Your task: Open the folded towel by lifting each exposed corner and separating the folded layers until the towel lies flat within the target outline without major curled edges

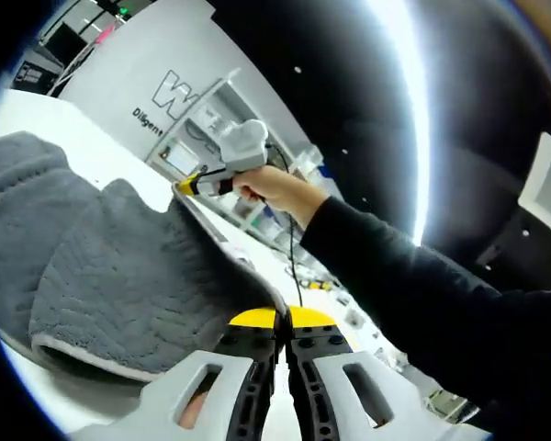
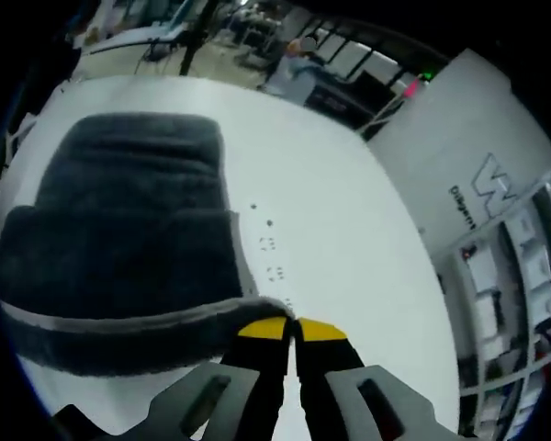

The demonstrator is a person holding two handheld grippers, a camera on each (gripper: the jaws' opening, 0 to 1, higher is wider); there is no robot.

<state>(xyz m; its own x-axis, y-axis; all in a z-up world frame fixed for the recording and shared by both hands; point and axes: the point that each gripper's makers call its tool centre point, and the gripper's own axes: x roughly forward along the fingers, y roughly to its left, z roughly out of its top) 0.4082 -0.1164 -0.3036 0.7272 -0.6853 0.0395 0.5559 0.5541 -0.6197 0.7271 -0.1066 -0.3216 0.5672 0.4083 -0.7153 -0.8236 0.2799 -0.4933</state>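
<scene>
A grey towel (image 1: 119, 276) with a pale hem hangs lifted in the left gripper view, its raised edge stretched between the two grippers. My left gripper (image 1: 281, 320), yellow-tipped, is shut at the near end of that edge. My right gripper (image 1: 185, 186), held in a person's hand (image 1: 275, 188), is shut on the far corner. In the right gripper view the towel (image 2: 129, 239) still lies partly folded on the white table (image 2: 367, 230). Its near hem rises to my right gripper (image 2: 294, 329), which pinches the corner.
A black sleeve (image 1: 422, 276) crosses the left gripper view. A white panel with lettering (image 2: 482, 184) and shelving (image 2: 505, 294) stand beyond the table's right side. Small dark marks (image 2: 271, 248) dot the table beside the towel. The table (image 1: 37, 115) is bare beyond the towel.
</scene>
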